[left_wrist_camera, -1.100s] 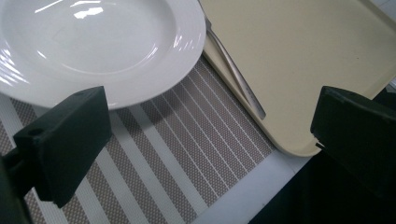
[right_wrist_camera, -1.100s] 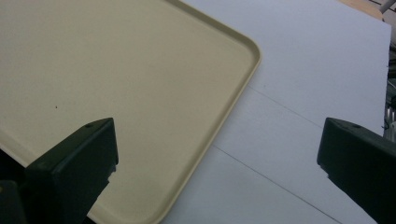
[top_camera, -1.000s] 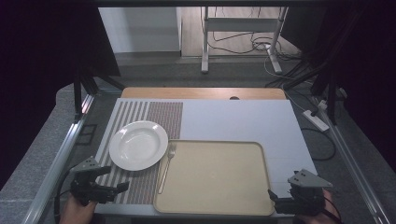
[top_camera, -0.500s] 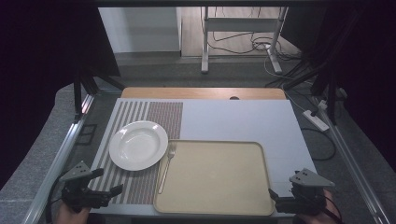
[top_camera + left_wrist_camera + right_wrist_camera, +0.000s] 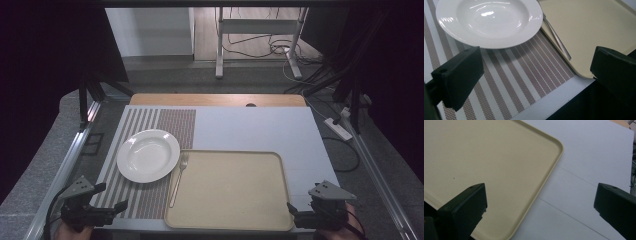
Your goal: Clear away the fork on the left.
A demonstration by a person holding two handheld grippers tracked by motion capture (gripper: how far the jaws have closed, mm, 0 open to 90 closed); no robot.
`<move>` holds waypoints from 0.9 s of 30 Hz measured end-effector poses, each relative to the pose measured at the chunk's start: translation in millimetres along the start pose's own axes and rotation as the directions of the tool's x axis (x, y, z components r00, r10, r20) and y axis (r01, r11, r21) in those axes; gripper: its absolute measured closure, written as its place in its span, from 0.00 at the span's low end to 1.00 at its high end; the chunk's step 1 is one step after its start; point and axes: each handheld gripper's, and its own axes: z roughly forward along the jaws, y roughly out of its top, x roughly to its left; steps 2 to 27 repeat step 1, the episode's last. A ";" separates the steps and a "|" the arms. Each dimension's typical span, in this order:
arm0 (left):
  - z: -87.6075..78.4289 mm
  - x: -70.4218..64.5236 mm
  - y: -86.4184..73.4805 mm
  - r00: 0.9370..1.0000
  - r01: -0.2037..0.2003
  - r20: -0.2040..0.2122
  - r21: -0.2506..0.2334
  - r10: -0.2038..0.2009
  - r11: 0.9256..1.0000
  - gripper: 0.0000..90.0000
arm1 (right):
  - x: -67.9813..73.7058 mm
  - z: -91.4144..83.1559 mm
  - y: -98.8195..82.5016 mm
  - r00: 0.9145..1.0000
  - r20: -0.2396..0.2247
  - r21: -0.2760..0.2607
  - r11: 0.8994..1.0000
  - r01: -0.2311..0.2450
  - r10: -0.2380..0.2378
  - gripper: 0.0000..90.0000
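Observation:
A white deep plate rests on a brown-and-white striped placemat at the table's left. A metal fork lies along the left edge of an empty beige tray. My left gripper hovers open over the mat's near left corner. In the left gripper view its wide-apart jaws frame the placemat, with the plate, fork and tray beyond. My right gripper is open at the tray's near right corner. The tray also shows between the jaws of the right gripper.
The white tabletop stretches behind and to the right of the tray, and appears again as bare white board. A wooden strip runs along the far edge. Metal frame rails flank the table; cables and a power strip lie on the floor.
My left gripper has drawn back toward the table's near left corner. The right gripper has barely shifted. Plate, fork and tray have stayed put.

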 end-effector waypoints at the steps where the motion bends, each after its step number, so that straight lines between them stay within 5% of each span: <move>1: 0.4 0.2 0.5 1.000 0.001 0.003 0.002 -0.001 1.000 0.00 | 0.0 0.1 -0.2 1.000 0.003 0.002 1.000 0.001 -0.001 0.00; 27: 0.4 0.2 0.5 1.000 0.001 0.003 0.002 -0.001 1.000 0.00 | 0.0 0.1 -0.2 1.000 0.003 0.002 1.000 0.001 -0.001 0.00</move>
